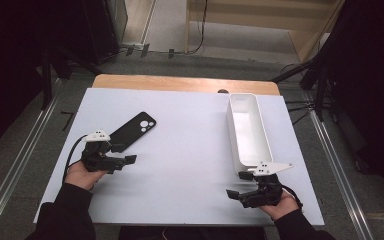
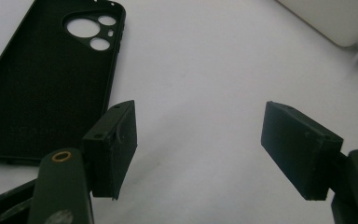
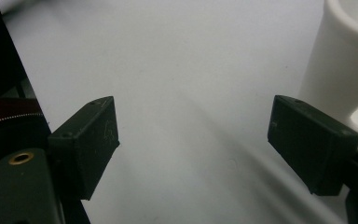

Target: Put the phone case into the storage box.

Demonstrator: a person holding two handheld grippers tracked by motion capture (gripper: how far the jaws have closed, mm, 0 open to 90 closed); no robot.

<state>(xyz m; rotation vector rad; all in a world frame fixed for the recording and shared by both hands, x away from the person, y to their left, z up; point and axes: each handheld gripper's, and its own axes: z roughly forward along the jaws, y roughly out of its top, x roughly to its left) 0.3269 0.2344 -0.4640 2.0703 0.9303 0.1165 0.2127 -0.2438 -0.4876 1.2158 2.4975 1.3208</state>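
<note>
While released and empty, left claw (image 1: 129,159) nearest case (image 1: 133,131).
Case up-right of claw, long axis slanting toward upper right.

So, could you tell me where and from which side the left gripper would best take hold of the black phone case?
Probably by one long edge. The phone case lies flat on the white table, hollow side up, so its thin raised rim is the only part to pinch. The open left gripper sits beside its near end; coming down from above, one pad inside the rim and one outside, looks most secure.
</note>
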